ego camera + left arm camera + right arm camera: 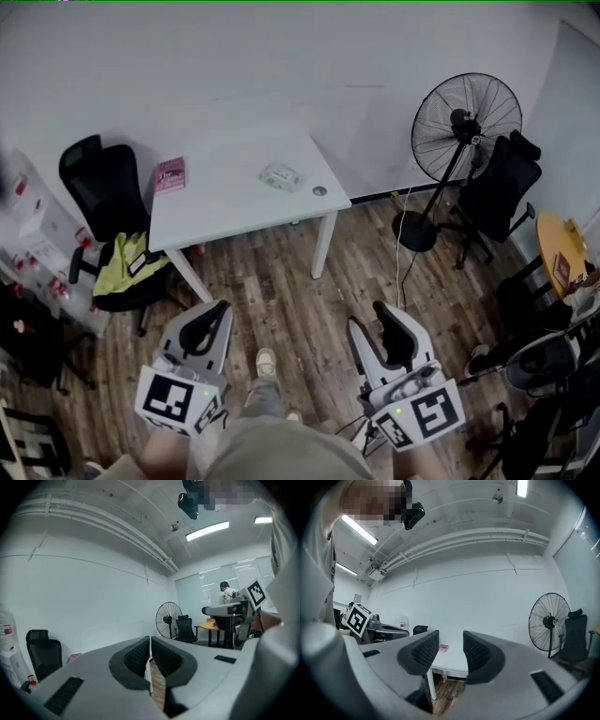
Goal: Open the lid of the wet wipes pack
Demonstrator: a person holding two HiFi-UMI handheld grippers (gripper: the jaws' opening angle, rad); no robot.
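Note:
The wet wipes pack [279, 175], a pale pack with a lid on top, lies flat on the white table [234, 202] near its right half; the head view alone shows it. Both grippers are held level over the wooden floor, well short of the table. My left gripper [212, 317] [150, 645] is shut, its dark pads touching with nothing between them. My right gripper [375, 324] [451, 647] is open, a clear gap between its pads, and holds nothing. Through that gap I see the table's edge [452, 666].
A pink booklet [170, 174] lies at the table's left end and a small round object [320, 190] near its right corner. A black office chair [111, 202] stands left of the table. A standing fan [466, 117] and another chair [502, 183] stand to the right.

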